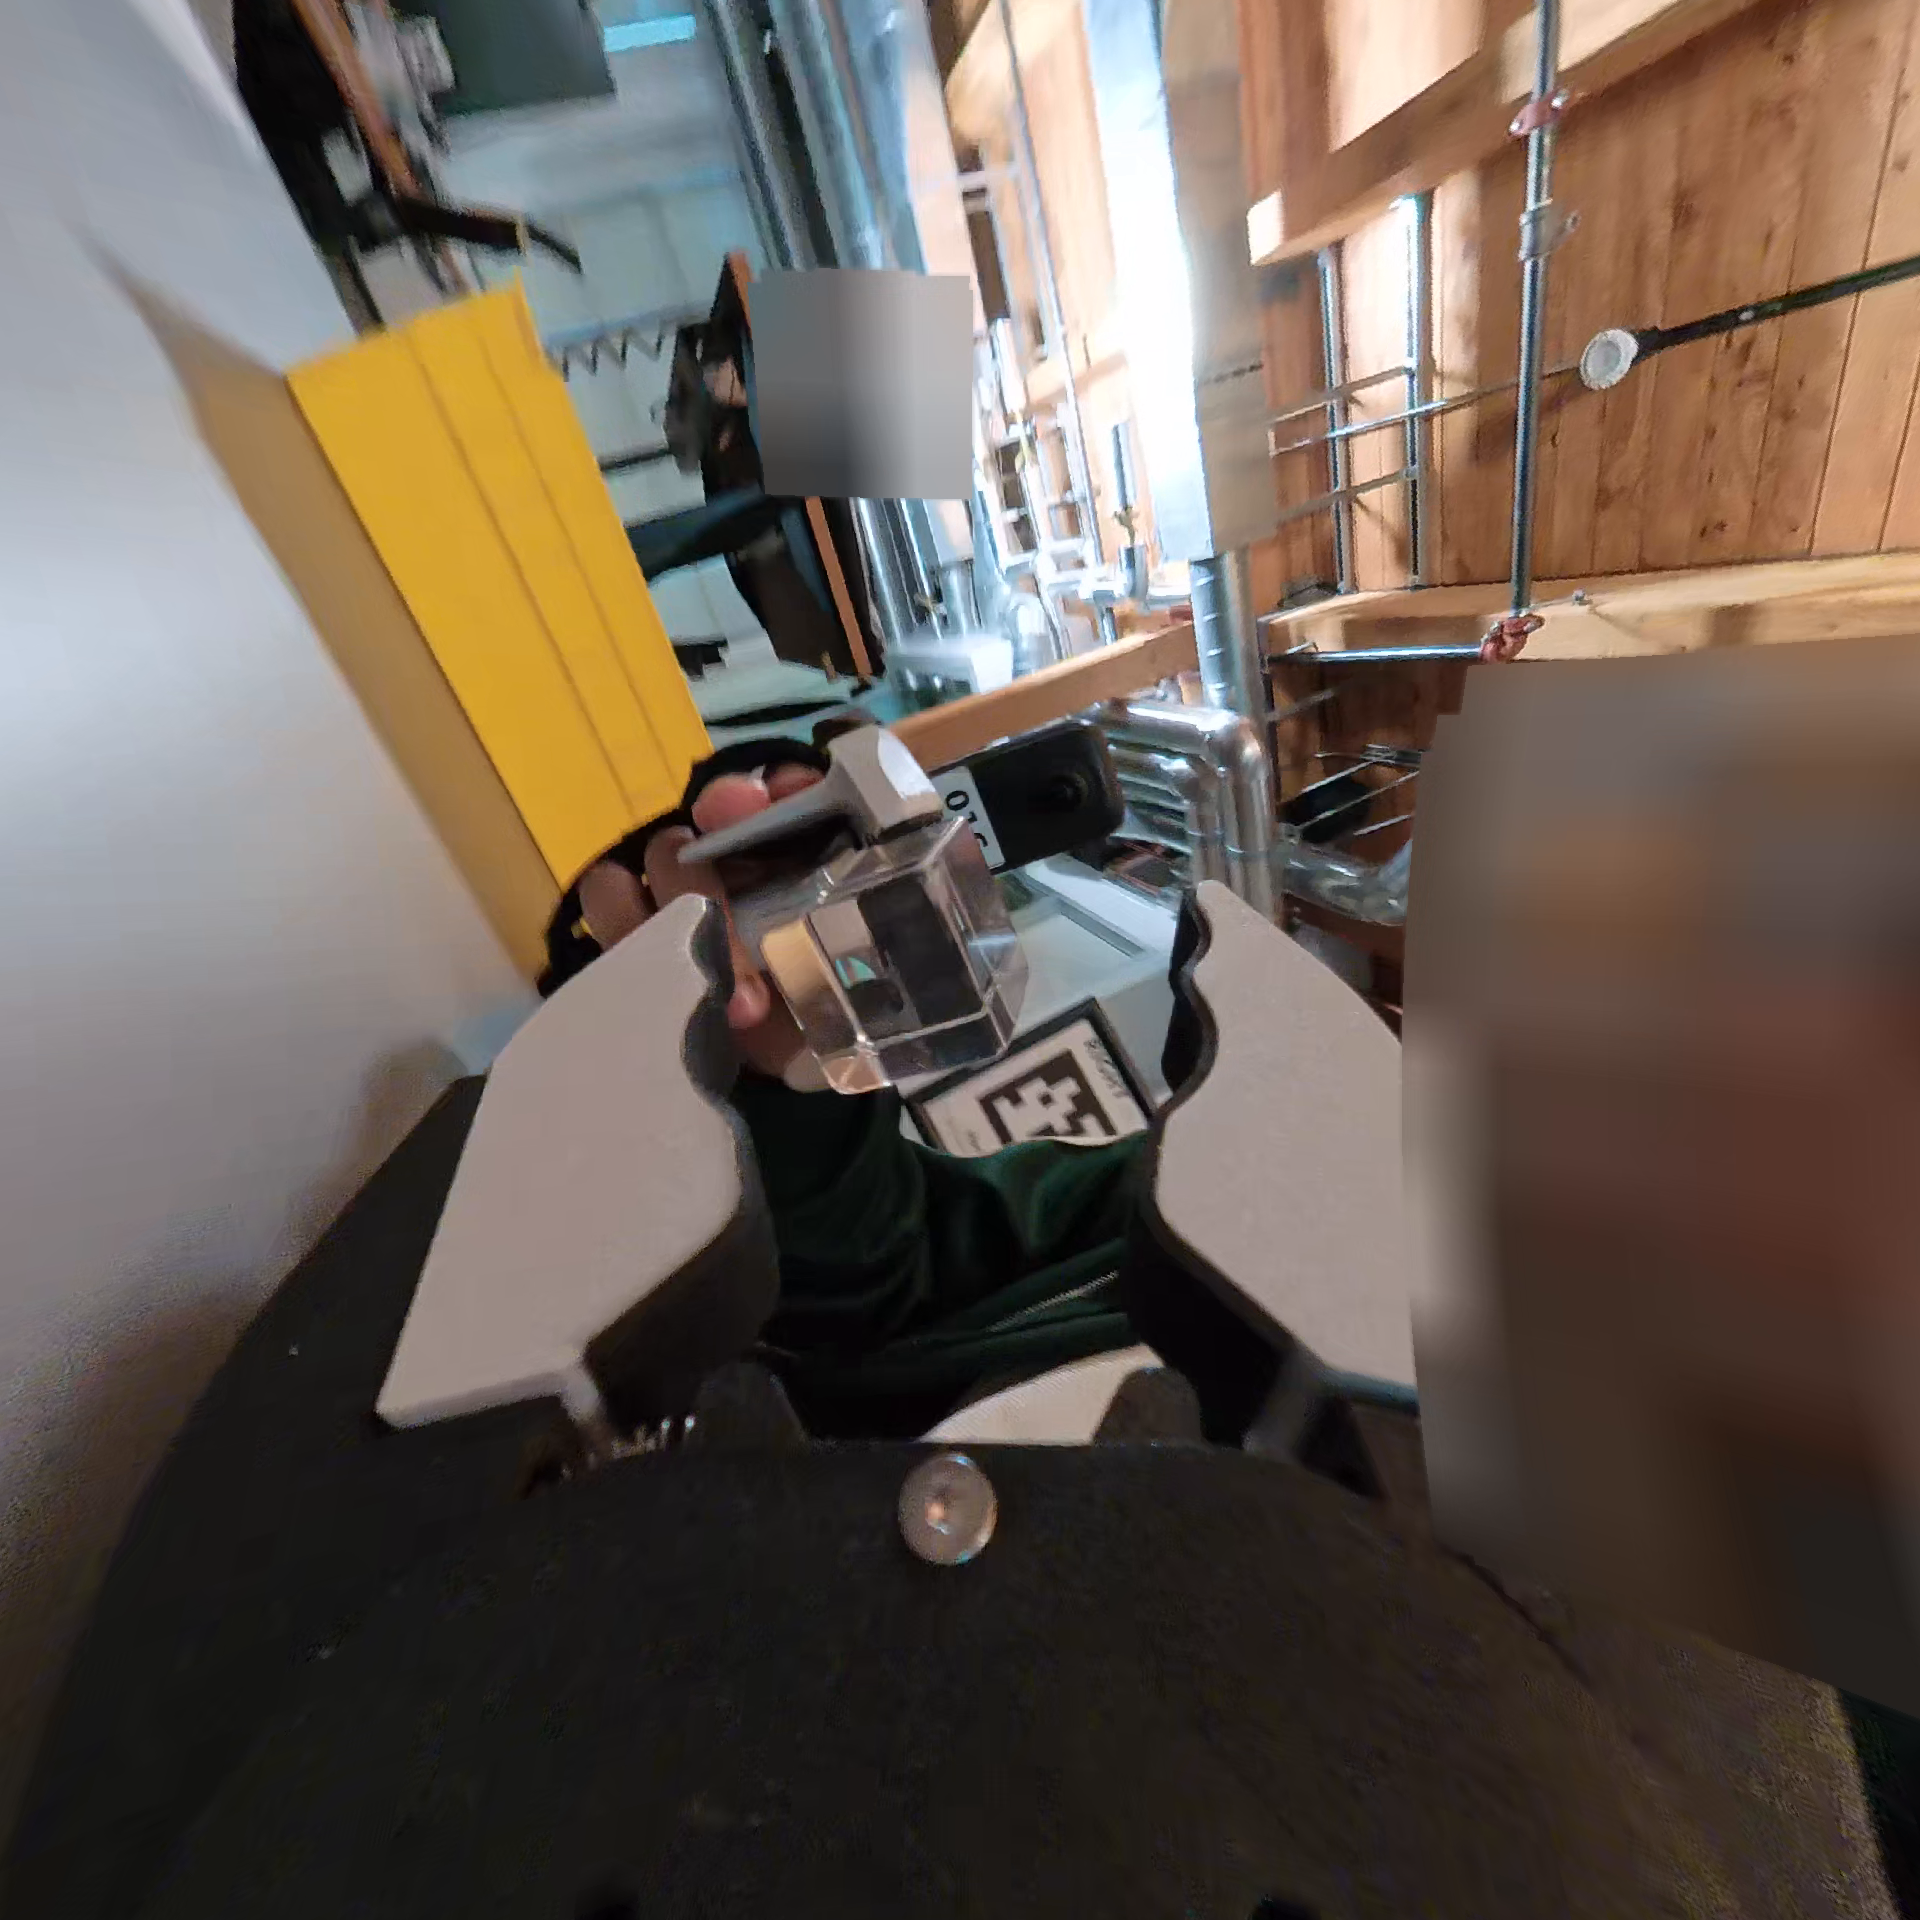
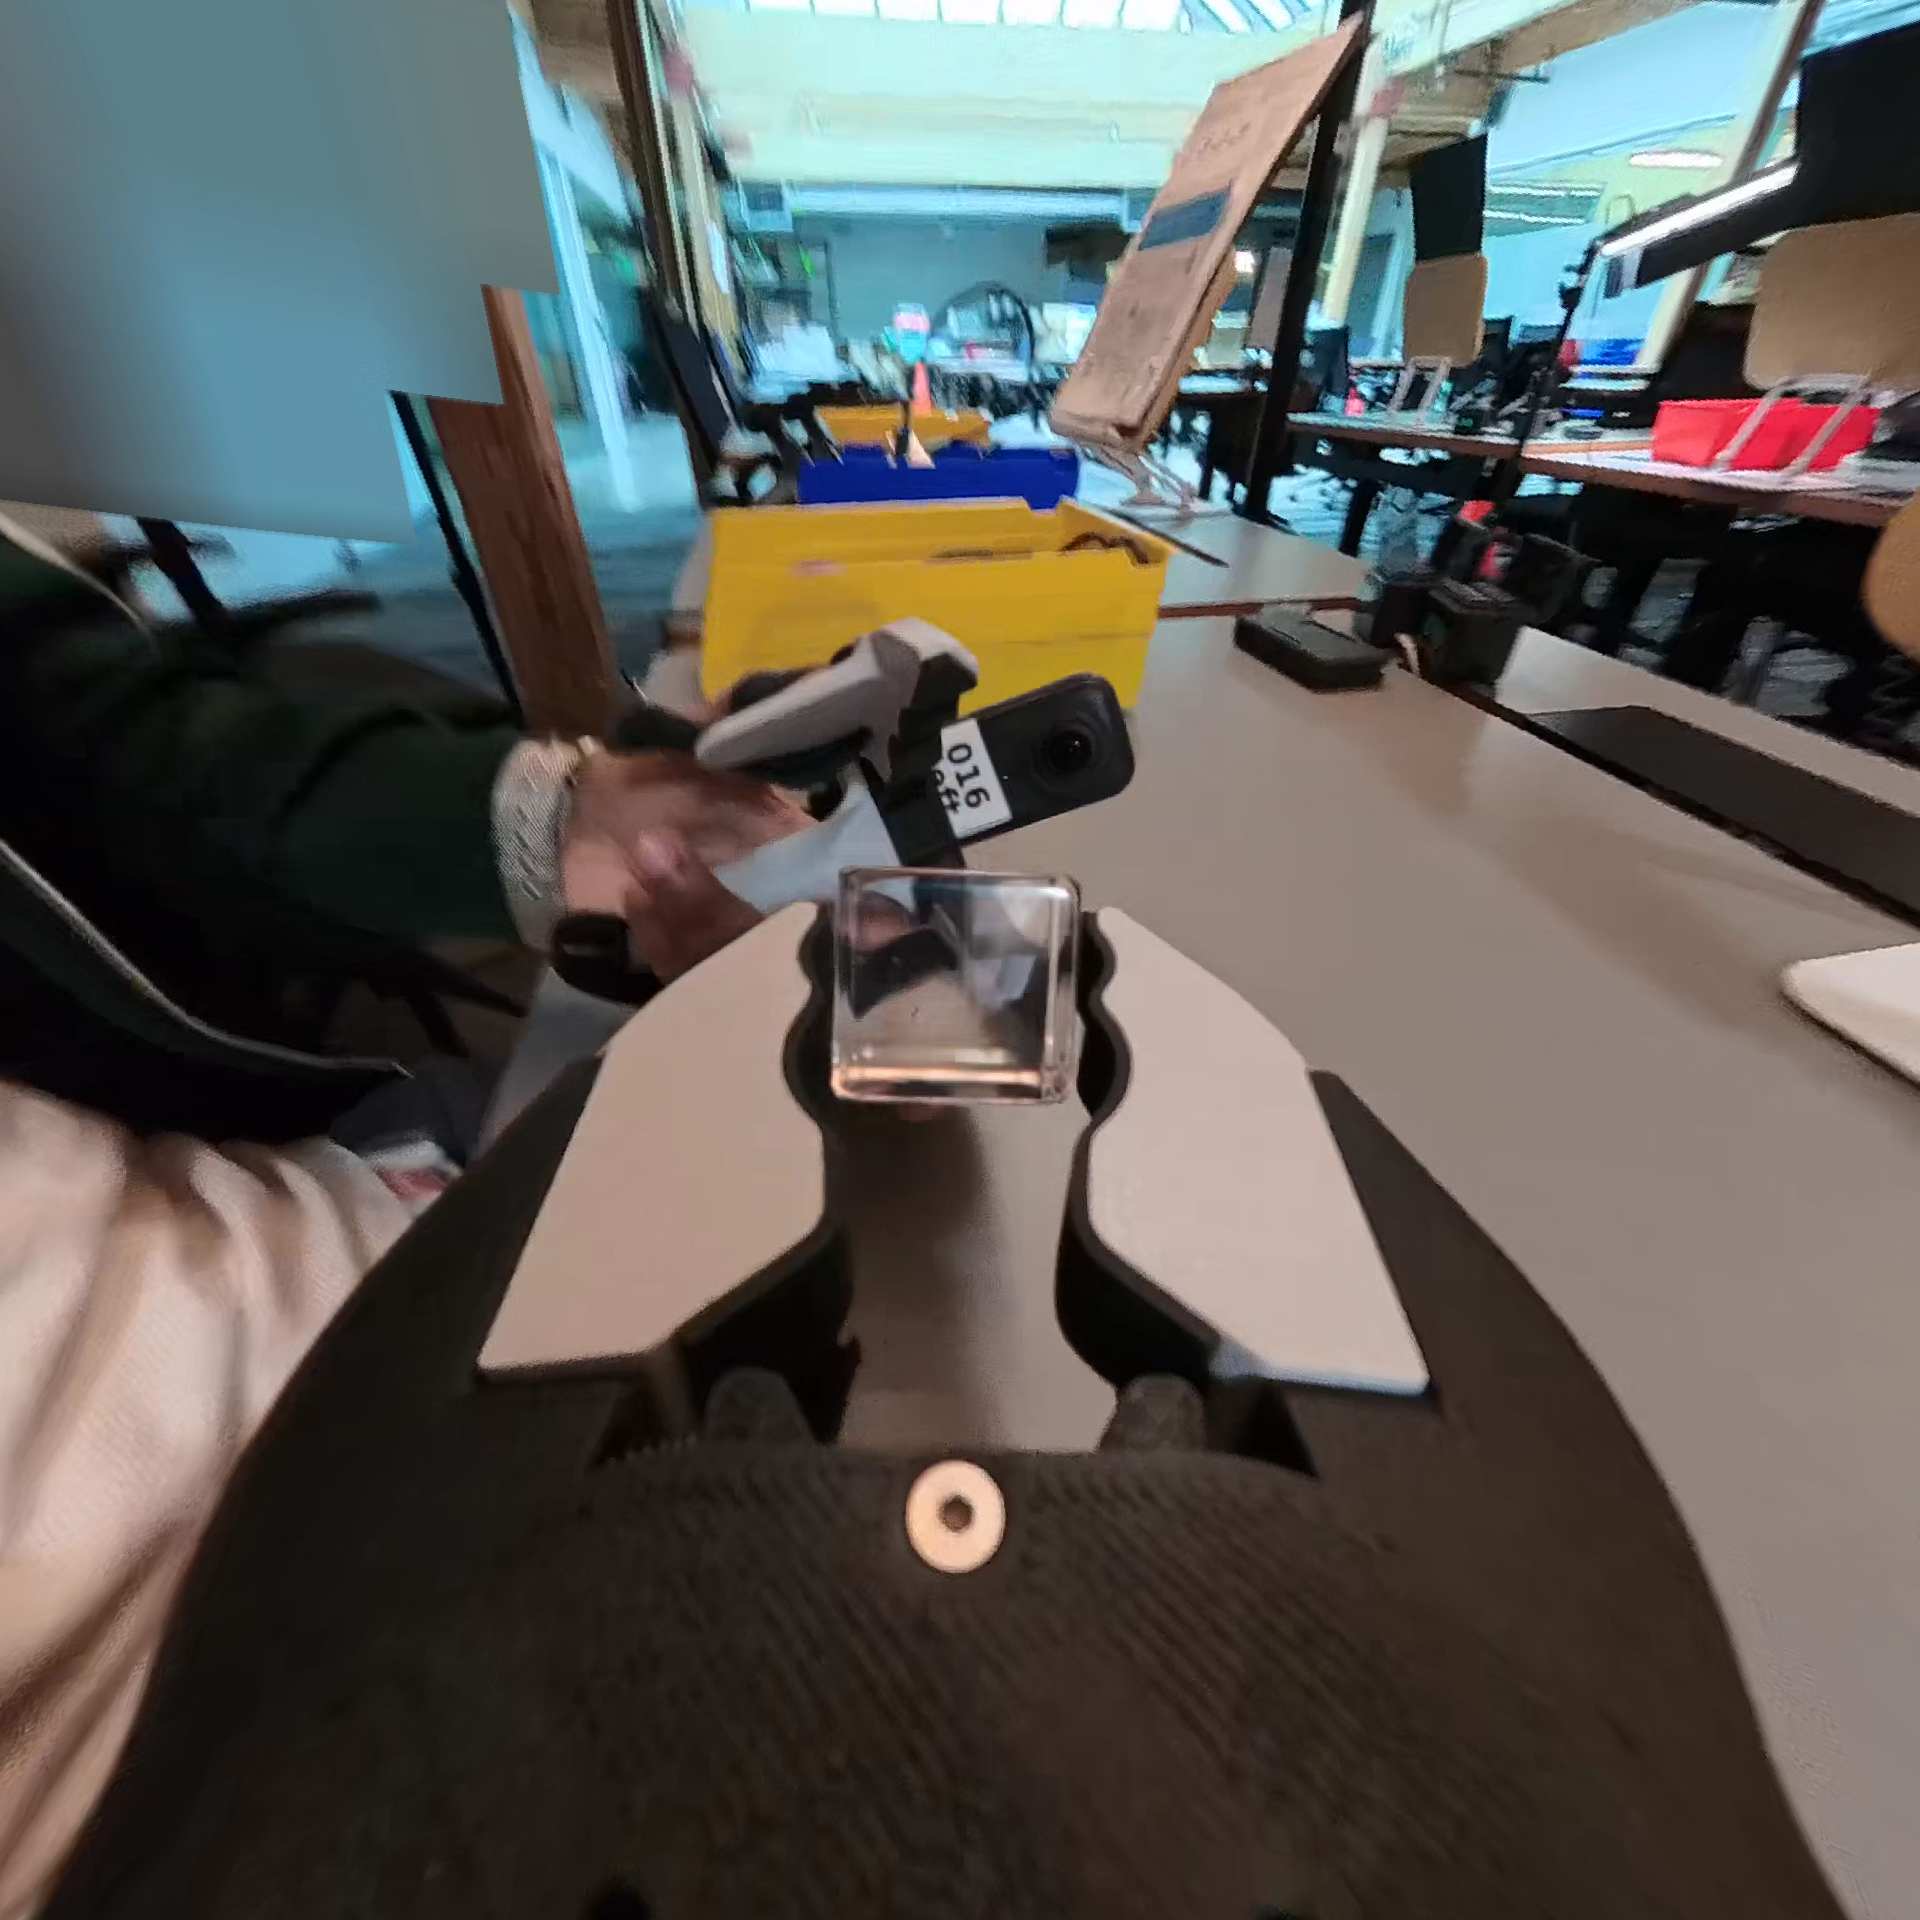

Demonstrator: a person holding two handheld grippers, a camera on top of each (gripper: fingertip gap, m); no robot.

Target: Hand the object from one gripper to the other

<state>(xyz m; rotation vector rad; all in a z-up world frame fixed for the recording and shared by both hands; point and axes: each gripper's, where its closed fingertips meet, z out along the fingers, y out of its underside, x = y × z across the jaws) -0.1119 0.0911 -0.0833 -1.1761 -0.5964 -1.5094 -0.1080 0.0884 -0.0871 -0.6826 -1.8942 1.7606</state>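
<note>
The object is a clear cube [image 2: 954, 987]. My right gripper [image 2: 951, 935] is shut on the cube, one finger on each side, and holds it above the grey table [image 2: 1455, 1039]. My left gripper [image 2: 831, 727], held by a hand in a dark green sleeve, is just beyond the cube with a grey finger by its far left corner. In the left wrist view my left gripper [image 1: 951, 925] is wide open. There the cube [image 1: 894, 977] sits between its fingertips, nearer the left one, with the right gripper's grey finger [image 1: 790, 821] and camera behind it.
A yellow bin [image 2: 935, 592] and a blue bin [image 2: 935, 473] stand on the table beyond the grippers. Black devices [image 2: 1309, 639] lie at the right, and a white object [image 2: 1860, 997] at the right edge. A black-and-white marker card [image 1: 1049, 1091] shows below the cube. Less than 4 cm separates the two grippers' tips.
</note>
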